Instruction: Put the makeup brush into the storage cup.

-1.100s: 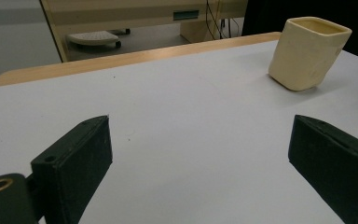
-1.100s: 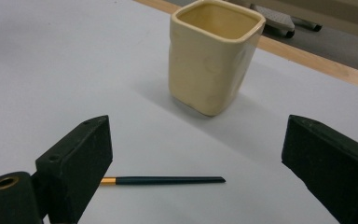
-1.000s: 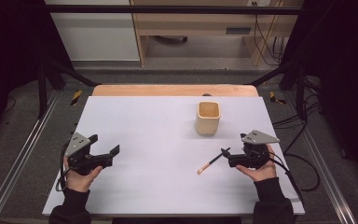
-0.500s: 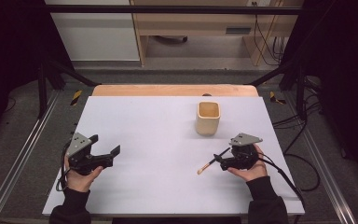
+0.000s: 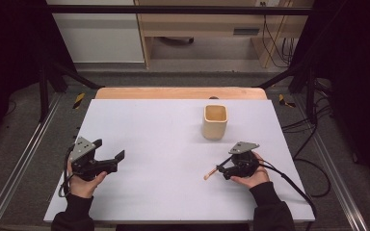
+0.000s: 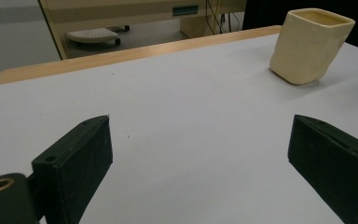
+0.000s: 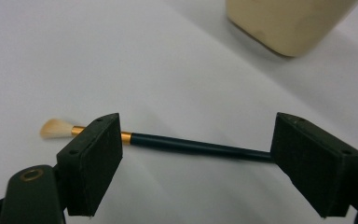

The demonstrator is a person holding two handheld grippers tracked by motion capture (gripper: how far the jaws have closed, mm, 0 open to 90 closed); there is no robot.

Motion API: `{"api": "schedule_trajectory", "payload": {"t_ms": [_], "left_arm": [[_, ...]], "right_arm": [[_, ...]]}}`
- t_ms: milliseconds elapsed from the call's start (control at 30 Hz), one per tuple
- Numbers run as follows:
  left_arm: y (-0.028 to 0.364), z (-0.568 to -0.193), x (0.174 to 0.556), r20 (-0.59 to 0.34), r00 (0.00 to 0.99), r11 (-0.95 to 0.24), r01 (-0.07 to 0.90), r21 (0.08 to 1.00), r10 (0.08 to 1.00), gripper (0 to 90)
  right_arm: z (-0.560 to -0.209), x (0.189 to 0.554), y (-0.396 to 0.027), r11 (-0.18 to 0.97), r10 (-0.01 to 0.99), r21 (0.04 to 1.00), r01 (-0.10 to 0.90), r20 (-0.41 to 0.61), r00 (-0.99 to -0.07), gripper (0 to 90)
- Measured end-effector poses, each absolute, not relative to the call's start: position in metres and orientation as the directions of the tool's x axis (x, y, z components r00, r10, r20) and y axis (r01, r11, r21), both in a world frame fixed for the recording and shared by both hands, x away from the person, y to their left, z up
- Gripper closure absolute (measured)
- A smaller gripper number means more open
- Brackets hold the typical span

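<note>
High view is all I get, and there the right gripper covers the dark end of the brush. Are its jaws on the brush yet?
Observer: Not yet. In the right gripper view the right gripper has its jaws wide, though they have just been closing. The brush lies on the table in the gap, and no pad presses on it.
Operator: How does it lie to the jaws?
Observer: Lengthwise, from one jaw towards the other. Its gold ferrule sits right beside one jaw.
Operator: And the left gripper?
Observer: The left gripper is open with nothing between its jaws. The cup stands well beyond it.
</note>
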State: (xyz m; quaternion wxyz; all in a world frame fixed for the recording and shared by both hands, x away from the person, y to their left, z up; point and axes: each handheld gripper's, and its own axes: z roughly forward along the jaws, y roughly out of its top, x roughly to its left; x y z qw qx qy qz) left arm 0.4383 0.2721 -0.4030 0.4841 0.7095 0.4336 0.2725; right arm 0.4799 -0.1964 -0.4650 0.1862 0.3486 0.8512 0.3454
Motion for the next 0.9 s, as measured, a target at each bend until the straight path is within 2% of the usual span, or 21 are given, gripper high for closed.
{"api": "schedule_trajectory", "payload": {"t_ms": [200,733,867,900], "left_arm": [[0.271,-0.404,0.439,-0.029,0.483,-0.165,0.353,0.921,0.875,6.0],[0.271,-0.407,0.441,-0.031,0.480,-0.166,0.362,0.918,0.877,6.4],[0.271,-0.407,0.441,-0.030,0.480,-0.167,0.364,0.916,0.877,6.4],[0.271,-0.407,0.441,-0.030,0.479,-0.168,0.363,0.916,0.877,6.4]], "right_arm": [[-0.473,0.483,-0.192,0.538,0.712,0.702,0.467,-0.081,-0.698,19.8],[-0.479,0.488,-0.191,0.546,0.707,0.704,0.454,-0.095,-0.701,34.6],[-0.479,0.490,-0.191,0.543,0.707,0.714,0.443,-0.103,-0.700,33.2],[-0.477,0.491,-0.191,0.530,0.707,0.729,0.434,-0.097,-0.700,29.4]]}}
